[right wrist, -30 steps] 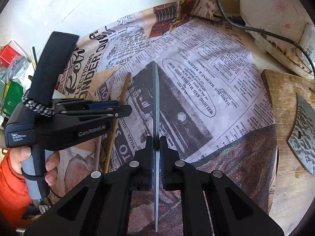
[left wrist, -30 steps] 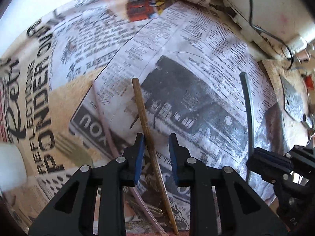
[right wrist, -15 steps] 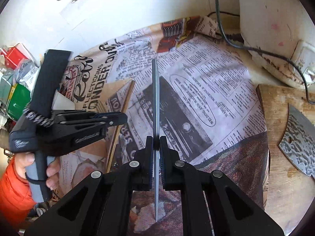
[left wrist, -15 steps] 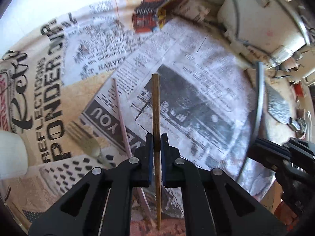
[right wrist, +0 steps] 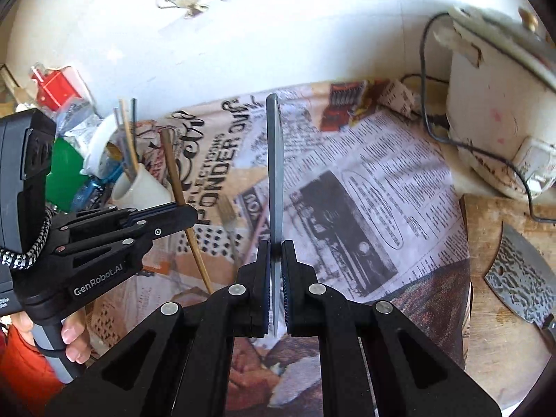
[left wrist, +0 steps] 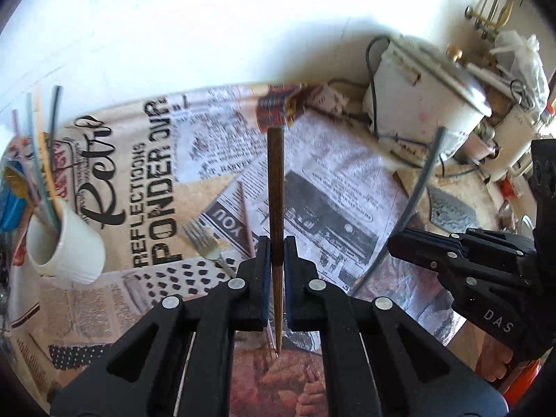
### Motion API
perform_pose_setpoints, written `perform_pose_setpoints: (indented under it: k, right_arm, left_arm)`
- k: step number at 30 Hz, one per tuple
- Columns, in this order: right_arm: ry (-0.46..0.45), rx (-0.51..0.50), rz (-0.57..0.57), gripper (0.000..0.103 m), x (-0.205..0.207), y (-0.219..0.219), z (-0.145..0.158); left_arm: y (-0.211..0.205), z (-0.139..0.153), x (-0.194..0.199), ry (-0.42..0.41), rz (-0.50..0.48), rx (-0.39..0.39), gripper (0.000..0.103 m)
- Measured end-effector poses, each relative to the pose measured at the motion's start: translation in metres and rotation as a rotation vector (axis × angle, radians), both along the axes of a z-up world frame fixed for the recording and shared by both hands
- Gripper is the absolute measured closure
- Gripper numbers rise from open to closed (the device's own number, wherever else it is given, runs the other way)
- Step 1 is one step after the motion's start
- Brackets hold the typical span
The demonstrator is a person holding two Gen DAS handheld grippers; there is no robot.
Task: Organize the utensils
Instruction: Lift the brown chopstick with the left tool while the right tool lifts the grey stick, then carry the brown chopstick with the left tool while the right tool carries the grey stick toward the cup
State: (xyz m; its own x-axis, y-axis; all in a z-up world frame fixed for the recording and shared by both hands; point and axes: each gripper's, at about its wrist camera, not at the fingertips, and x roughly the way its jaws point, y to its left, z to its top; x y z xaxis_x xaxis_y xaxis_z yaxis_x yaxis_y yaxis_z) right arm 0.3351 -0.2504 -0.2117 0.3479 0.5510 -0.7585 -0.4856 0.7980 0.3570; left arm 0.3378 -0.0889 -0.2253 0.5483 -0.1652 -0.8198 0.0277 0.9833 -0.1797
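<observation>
My left gripper [left wrist: 276,253] is shut on a brown wooden chopstick [left wrist: 275,187] and holds it above the newspaper-covered table; it also shows in the right wrist view [right wrist: 180,194]. My right gripper [right wrist: 276,257] is shut on a grey chopstick [right wrist: 274,173], seen in the left wrist view [left wrist: 413,201] at the right. A white cup [left wrist: 66,246] holding several sticks and straws stands at the left, also in the right wrist view [right wrist: 139,184]. A metal fork [left wrist: 205,243] and a pink stick [left wrist: 245,219] lie on the newspaper.
A white appliance [left wrist: 424,104] with a cord stands at the back right. A cleaver blade [right wrist: 521,278] lies on a wooden board [right wrist: 504,312] at the right. Bottles and packets [right wrist: 62,160] crowd the left behind the cup. A white wall runs behind.
My left gripper closed on the brown chopstick and lifted it off the newspaper. Both grippers rose and tilted up, bringing the cup and wall into view.
</observation>
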Motion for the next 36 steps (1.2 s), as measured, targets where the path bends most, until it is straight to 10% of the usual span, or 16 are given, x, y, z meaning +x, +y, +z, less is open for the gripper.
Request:
perform_pose_setpoints:
  k: [36]
  right_arm:
    - [-0.258,0.091,0.16,0.097,-0.046,0.131,0.112]
  left_arm:
    - [0.163,0.109,-0.085,-0.305,0.258,0.059,0.098]
